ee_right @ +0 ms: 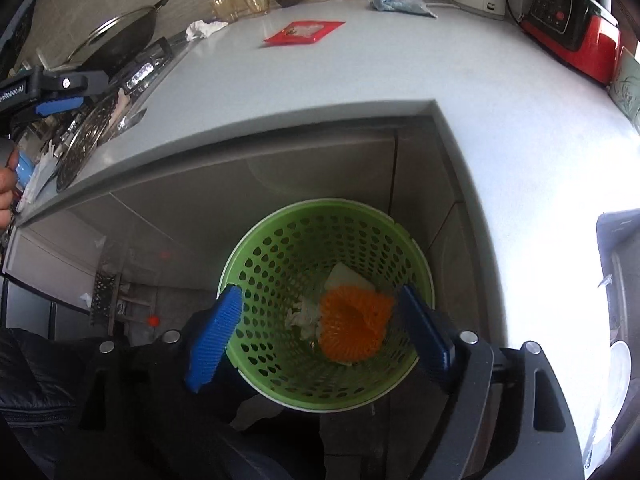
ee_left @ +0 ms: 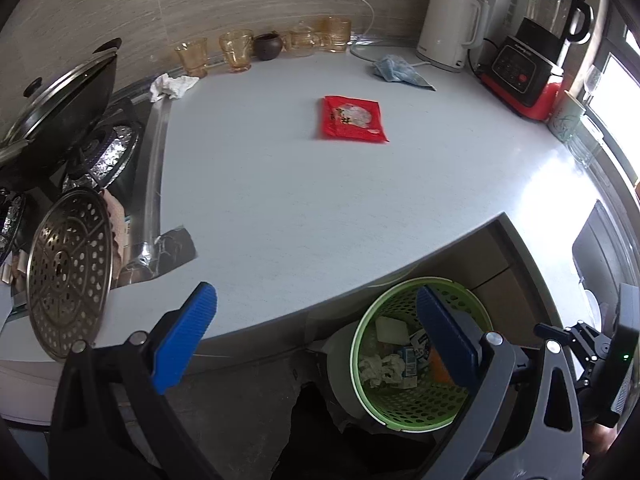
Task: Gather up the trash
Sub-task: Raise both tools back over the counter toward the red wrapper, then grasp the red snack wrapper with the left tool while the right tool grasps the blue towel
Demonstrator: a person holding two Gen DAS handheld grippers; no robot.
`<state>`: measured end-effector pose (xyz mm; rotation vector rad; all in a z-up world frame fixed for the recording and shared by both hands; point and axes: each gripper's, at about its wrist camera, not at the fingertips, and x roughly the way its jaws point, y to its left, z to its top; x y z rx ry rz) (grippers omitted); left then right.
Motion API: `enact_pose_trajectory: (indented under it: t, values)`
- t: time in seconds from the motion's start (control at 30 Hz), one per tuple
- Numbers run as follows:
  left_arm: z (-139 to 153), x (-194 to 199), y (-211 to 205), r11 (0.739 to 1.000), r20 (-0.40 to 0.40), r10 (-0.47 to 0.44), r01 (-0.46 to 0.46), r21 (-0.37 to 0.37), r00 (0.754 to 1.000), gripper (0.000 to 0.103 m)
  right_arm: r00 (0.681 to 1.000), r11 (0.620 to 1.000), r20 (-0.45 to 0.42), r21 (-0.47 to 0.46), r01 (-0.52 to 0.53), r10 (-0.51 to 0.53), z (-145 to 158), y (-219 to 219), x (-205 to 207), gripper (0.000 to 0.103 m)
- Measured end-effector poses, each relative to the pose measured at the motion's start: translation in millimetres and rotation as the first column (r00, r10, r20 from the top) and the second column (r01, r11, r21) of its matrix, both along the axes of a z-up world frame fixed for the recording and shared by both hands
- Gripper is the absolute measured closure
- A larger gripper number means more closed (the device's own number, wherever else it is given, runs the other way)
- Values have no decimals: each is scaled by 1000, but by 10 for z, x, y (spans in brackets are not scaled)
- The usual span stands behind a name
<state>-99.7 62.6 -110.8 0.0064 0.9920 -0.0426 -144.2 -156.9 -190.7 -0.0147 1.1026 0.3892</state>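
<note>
A green perforated basket (ee_right: 280,220) stands on the floor below the counter's inner corner. My right gripper (ee_right: 318,294) hangs open just over its rim. Inside lie an orange foam net (ee_right: 352,324), crumpled tissue (ee_right: 304,314) and a white piece; neither pad touches the net. My left gripper (ee_left: 314,294) is open and empty above the counter's front edge, with the basket (ee_left: 374,396) under its right finger. A red snack packet (ee_left: 352,118) lies flat mid-counter, a crumpled white tissue (ee_left: 172,86) by the stove and a blue cloth (ee_left: 396,68) near the kettle.
At the left sit a lidded wok (ee_left: 68,96) and a perforated steamer plate (ee_left: 68,276). Amber glasses (ee_left: 236,50) and a brown pot line the back wall. A white kettle (ee_left: 448,28) and a red-based blender (ee_left: 532,64) stand at the right.
</note>
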Motion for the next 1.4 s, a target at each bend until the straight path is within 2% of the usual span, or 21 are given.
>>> enact_pose_trajectory:
  t: [0.27,0.43,0.6,0.97,1.13,1.4]
  values:
    - [85,50,54,1000,27,7,-7,-10,1000,8,995,998,71,-8,65,-64,289,-102,46,8]
    - [105,96,79,1000,29,14,-13,-24,999,8,990,995,111,-16,94,-92,446,-116,76,3]
    - [95,233,91,999,23,16,-16,-28,1000,8,983,992,134,-5,126,-124,555,-87,182,2]
    - [-57,1279,-206,999,46,-49,49,-9,998,8,955,973,184,16,231,-230,786,-29,804,2]
    - [-277,1895,-294,997,12,-67,68,-34,998,8,933,954,205,28,298,-297,886,-64,1227,2]
    - [-654,2670,-399,999,-40,-50,49,-14,998,8,908,930,205,59,362,-367,890,-124,1819,2]
